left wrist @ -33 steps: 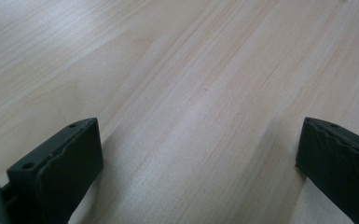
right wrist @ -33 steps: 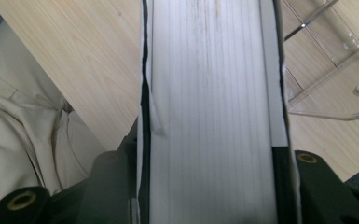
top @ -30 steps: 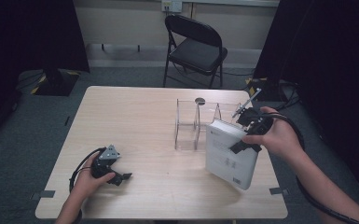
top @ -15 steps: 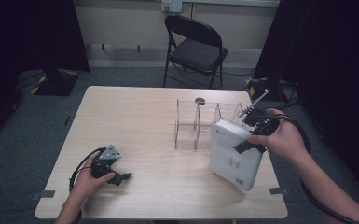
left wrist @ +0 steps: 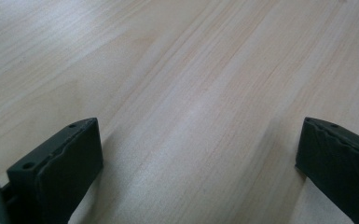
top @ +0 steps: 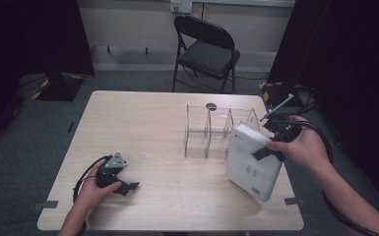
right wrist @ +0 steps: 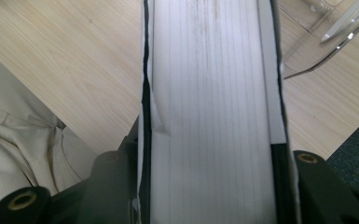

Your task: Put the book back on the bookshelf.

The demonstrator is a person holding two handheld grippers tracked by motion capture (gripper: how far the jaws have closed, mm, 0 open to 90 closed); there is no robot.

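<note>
— why is the white book [top: 253, 162] tilted off the tabletop [top: 167, 128]?
— right tongs [top: 270, 147] clamp its edge, probably lining it up for the clear divider rack [top: 211, 132] just beside it
— and the left tongs [top: 128, 187]?
— resting on the wood, spread apart, empty

1. Worktop [top: 142, 123]: light wood grain, square, standing on the carpet in front of me.
2. Floor [top: 29, 147]: grey-blue carpet. Small tape marks lie near the worktop's near corners, one [top: 47, 204] at left and one [top: 294, 200] at right.
3. Black folding chair [top: 204, 49] beyond the far edge of the worktop, seat facing me.
4. Back wall [top: 128, 24]: pale, with a baseboard; a white outlet plate [top: 181, 5] sits above the chair.
5. Dark curtains hang on both sides, left [top: 24, 34] and right [top: 344, 59].
6. Cables [top: 39, 88] with yellow-black tape lie on the floor at far left.
7. Lighting dim and even.
</note>
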